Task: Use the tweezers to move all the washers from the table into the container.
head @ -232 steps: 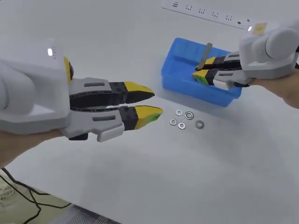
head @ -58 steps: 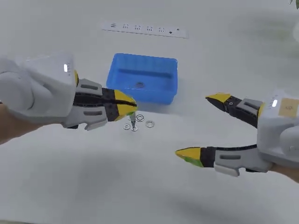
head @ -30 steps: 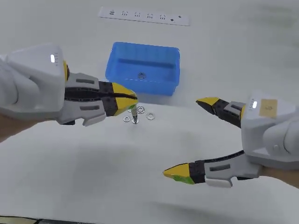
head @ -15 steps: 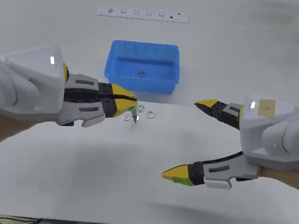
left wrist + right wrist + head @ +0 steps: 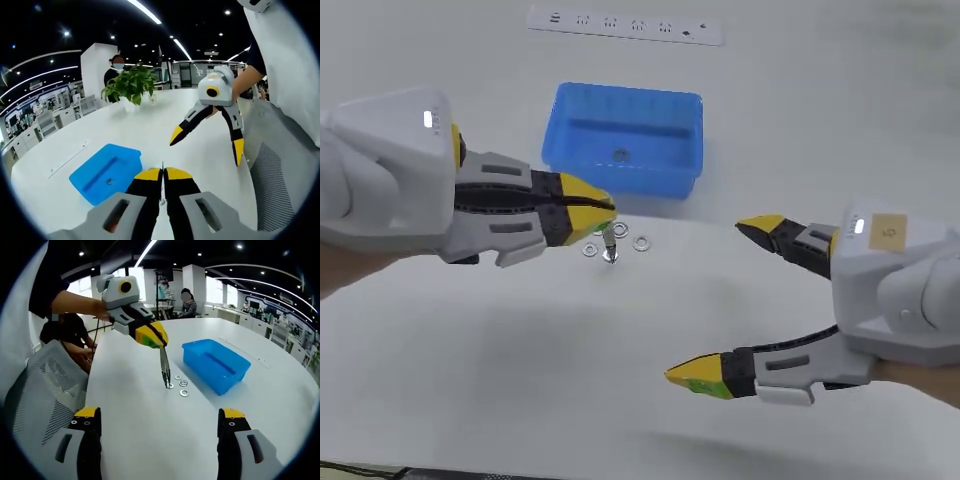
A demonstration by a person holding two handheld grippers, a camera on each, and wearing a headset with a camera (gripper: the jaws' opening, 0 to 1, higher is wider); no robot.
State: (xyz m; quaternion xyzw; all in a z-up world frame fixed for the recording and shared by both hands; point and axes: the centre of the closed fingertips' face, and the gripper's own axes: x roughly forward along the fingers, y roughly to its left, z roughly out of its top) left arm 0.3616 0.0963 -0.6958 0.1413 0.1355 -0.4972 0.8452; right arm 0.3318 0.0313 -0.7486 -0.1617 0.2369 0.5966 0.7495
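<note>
A long white power strip (image 5: 625, 25) lies along the far edge of the white tabletop (image 5: 520, 380). Toward another edge of the tabletop stands a leafy potted plant (image 5: 131, 86) in a pale pot, and a person (image 5: 115, 72) stands just behind it. A grey mesh chair (image 5: 45, 385) sits beside the near edge. Long ceiling light strips (image 5: 145, 10) run overhead.

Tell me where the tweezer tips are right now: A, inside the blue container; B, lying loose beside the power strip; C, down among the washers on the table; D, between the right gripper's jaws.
C: the left gripper is shut on the tweezers, and their tips reach down to the washers on the table, short of the blue container.
</note>
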